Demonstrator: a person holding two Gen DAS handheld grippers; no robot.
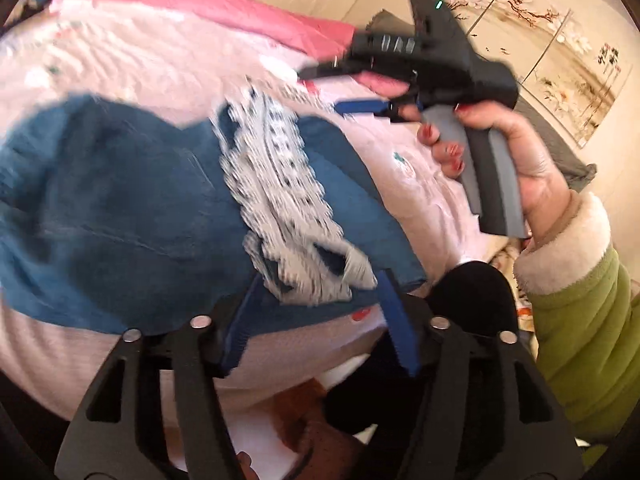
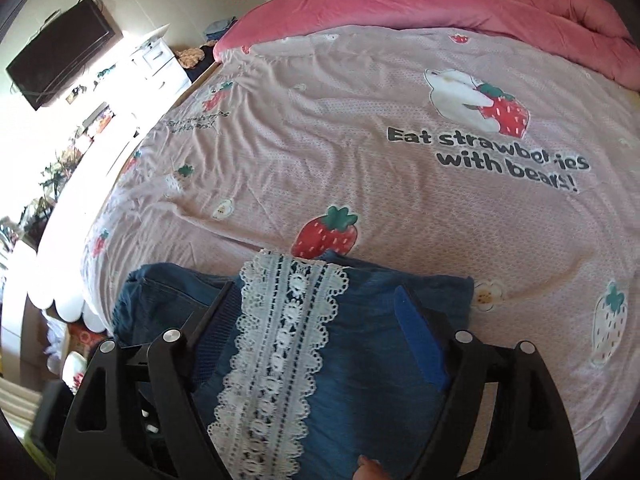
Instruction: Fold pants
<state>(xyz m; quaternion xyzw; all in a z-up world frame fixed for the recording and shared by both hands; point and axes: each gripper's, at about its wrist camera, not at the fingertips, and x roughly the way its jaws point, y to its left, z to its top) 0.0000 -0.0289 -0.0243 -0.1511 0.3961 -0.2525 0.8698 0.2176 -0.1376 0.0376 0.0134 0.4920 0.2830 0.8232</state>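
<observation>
The blue denim pants [image 2: 360,360] with a white lace strip [image 2: 280,352] down their length lie on the bed near its foot edge, on a pink bedsheet [image 2: 360,128] printed with strawberries and bears. In the right wrist view the pants sit bunched just below a large strawberry print [image 2: 326,234]; beyond that print the sheet reads "Eat strawberries with bears!", and the same line recurs smaller, too creased to read fully, toward the sheet's far left. A pink quilt [image 2: 480,4] is rolled along the sheet's far side.

The right gripper [image 2: 316,308] stands with its blue-padded jaws wide apart over the pants, the lace running between them; nothing is clamped. The left gripper [image 1: 316,292] also has its jaws spread, the pants lying blurred ahead of them, denim and lace reaching in between.

Only the left wrist view shows the right hand [image 1: 516,148], red nails, wrapped round the right gripper's grey handle, with a green sleeve [image 1: 584,340] and a painted blossom panel [image 1: 540,52] on the wall beyond. Only the right wrist view shows a wall-mounted television [image 2: 60,52] and white drawers [image 2: 160,64] off the sheet's left
</observation>
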